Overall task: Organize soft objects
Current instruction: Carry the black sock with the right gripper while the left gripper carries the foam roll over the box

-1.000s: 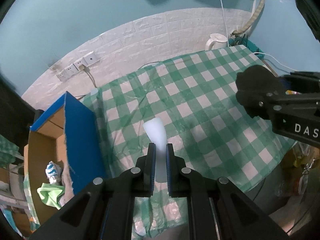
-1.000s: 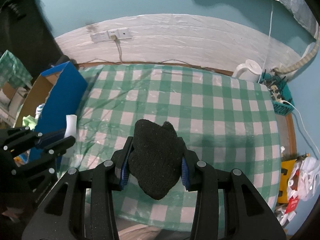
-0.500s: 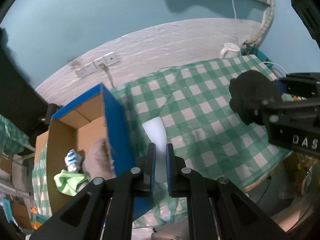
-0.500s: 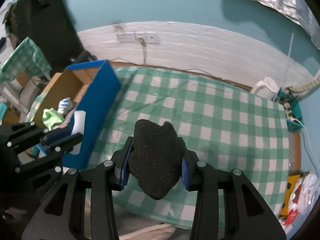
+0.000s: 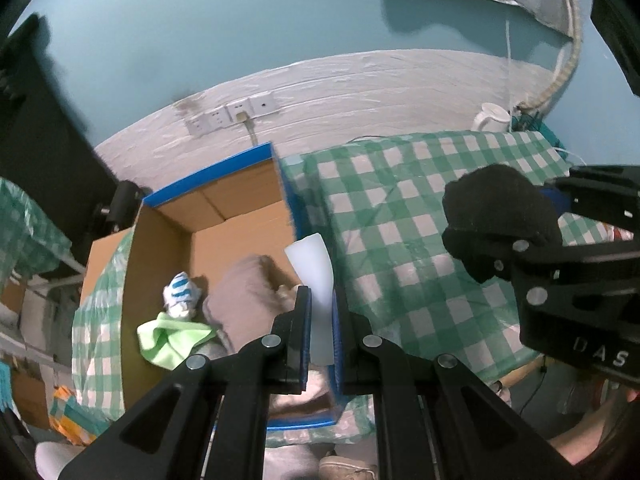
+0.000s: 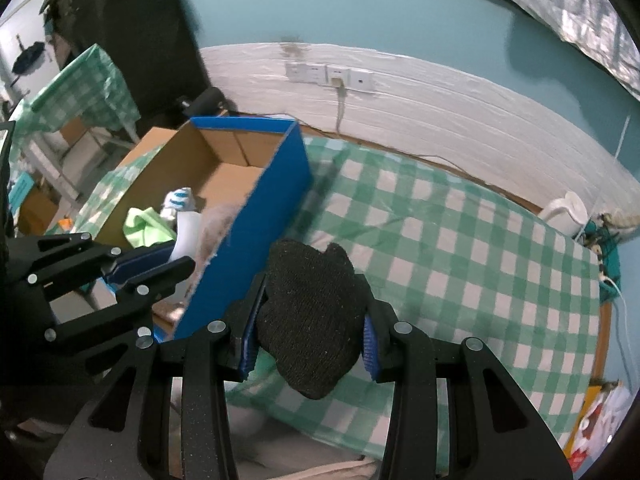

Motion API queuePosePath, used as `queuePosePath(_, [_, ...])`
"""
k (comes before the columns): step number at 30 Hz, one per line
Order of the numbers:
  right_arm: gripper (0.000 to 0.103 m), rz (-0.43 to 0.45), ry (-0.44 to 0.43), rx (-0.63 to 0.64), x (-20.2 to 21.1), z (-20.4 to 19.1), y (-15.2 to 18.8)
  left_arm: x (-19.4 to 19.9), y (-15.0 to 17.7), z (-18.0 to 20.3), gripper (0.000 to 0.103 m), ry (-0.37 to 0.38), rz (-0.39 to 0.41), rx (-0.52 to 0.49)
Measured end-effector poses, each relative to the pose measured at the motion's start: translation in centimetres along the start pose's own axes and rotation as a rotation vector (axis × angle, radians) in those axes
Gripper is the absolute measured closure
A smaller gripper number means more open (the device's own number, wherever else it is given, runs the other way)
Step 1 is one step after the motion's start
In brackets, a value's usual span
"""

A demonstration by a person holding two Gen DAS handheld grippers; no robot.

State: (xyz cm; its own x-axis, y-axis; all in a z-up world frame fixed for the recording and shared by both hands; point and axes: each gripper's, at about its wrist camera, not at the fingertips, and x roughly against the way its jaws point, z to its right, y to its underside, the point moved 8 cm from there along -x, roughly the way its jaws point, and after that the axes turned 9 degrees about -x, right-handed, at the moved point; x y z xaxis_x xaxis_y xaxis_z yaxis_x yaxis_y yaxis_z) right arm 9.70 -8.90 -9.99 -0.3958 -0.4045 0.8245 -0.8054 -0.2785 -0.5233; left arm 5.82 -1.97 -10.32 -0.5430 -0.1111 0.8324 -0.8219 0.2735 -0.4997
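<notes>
Looking pretty far along tbh. Already in the cardboard box (image 5: 168,240) w/ the blue outer wall: a white sock w/ blue stripes (image 5: 181,292), a lime green cloth (image 5: 172,338), and a grey-brown fuzzy thing (image 5: 244,304) (can't tell what exactly, blurry). So 3 soft items sorted, at least.

Still in transit, 2 more:
- left gripper (image 5: 319,332), fingers clamped on a white soft piece (image 5: 316,280), maybe a sock or foam, can't say. Sticks up out of the fingers, hanging right over the box's near-right corner, basically above the blue wall. Right wrist view puts it just inside the box edge (image 6: 186,232).
- right gripper (image 6: 308,344), fingers squeezed on a black knit item (image 6: 310,316), prob a beanie or glove. Bulges out top and bottom of the grip. Sits over the green checked counter (image 6: 460,264), just beside the box but not above it yet.

Nothing soft left lying on the checked cloth as far as both views show; only a white kettle (image 6: 566,210) at the far corner, not part of the job imo.

So what's left, best guess: drop the white piece in (pretty much lined up), then swing the black one left over the blue wall and let go. Only risk seems to be the white piece catching the wall edge and flopping outside. Otherwise nearly done.
</notes>
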Motion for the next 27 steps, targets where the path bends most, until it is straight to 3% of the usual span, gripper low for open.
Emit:
queuePosePath(16, [0.063, -0.034, -0.056, 0.077, -3.5, -7.7, -2.0, -0.9, 3.4, -8.8, 0.093, -0.052, -0.023, 0.154])
queuePosePath(27, [0.063, -0.102, -0.089, 0.101, -7.7, -11.3, -2.1, -4.0, 6.6, -12.6, 0.093, -0.058, -0.094, 0.233])
